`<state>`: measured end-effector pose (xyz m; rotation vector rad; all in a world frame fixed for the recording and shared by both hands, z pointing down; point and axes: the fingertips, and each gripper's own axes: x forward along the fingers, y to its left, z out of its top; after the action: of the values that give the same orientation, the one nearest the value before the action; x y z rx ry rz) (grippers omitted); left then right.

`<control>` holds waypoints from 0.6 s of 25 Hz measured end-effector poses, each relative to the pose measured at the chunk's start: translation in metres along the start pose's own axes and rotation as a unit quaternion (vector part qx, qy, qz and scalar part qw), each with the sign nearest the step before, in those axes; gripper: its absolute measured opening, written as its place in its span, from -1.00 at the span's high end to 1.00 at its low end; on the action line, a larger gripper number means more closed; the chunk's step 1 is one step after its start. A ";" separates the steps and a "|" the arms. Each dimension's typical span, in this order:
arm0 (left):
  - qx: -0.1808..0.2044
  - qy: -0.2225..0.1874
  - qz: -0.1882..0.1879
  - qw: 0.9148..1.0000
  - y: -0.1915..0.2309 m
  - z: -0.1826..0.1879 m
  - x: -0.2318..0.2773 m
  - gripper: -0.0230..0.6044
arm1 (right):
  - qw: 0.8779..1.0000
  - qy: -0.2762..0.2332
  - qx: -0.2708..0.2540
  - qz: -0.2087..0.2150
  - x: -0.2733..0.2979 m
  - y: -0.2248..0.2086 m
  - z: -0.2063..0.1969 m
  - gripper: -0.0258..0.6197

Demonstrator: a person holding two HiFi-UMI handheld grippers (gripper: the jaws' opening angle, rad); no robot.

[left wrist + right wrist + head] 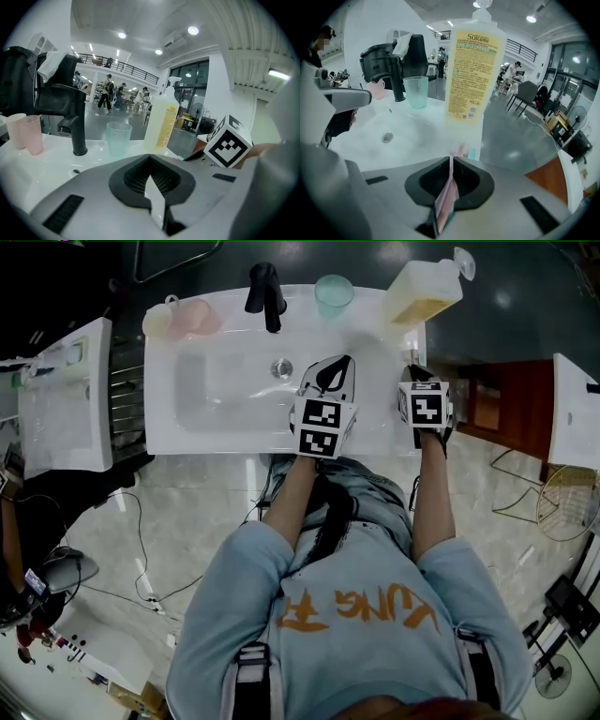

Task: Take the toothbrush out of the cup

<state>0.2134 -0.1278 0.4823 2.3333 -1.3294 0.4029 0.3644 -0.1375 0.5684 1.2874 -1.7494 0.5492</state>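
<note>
The right gripper [451, 159] has its jaws pressed together on a thin pink-and-teal plastic toothbrush [446, 201]. The handle is pinched edge-on between the pads, and a short pink and teal end pokes out just past the tips. The gripper hangs over the right-hand rim of the white ceramic sink [187, 432], and the tall pump bottle of yellow liquid soap [474, 70] stands near it, just ahead. The left gripper [150, 157] hovers beside it over the basin with its jaws closed and nothing between them. Further back along the sink's rear ledge stand the translucent teal cup [416, 91], the matte black tap [70, 117] and, beyond the tap, two pale pink cups [26, 133]. The teal cup looks empty in both gripper views and is well apart from the toothbrush. In the head view the right gripper [413, 371] sits at the sink's right edge and the left gripper [335, 367] sits nearer the drain. By my reading the lift is done, since the toothbrush is out of the cup and clear of it. What remains is probably to lay it down somewhere flat. That calls for lowering it level to the surface before the jaws part, and for keeping clear of the soap bottle, which could tip if nudged.
</note>
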 end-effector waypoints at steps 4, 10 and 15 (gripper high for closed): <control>-0.006 -0.011 -0.002 1.000 -0.002 0.008 -0.009 0.90 | 1.000 -0.011 -0.009 -0.010 -0.008 0.002 0.004 0.79; 0.004 -0.057 -0.004 0.998 -0.003 0.047 -0.027 0.90 | 0.997 -0.074 -0.007 -0.014 -0.032 0.000 0.036 0.79; 0.012 -0.086 0.010 0.996 0.005 0.069 -0.043 0.90 | 0.990 -0.137 0.031 0.014 -0.058 0.001 0.066 0.80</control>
<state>0.1903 -0.1320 0.4041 2.4228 -1.4330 0.2301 0.3430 -0.1567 0.4852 1.4372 -1.9906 0.4617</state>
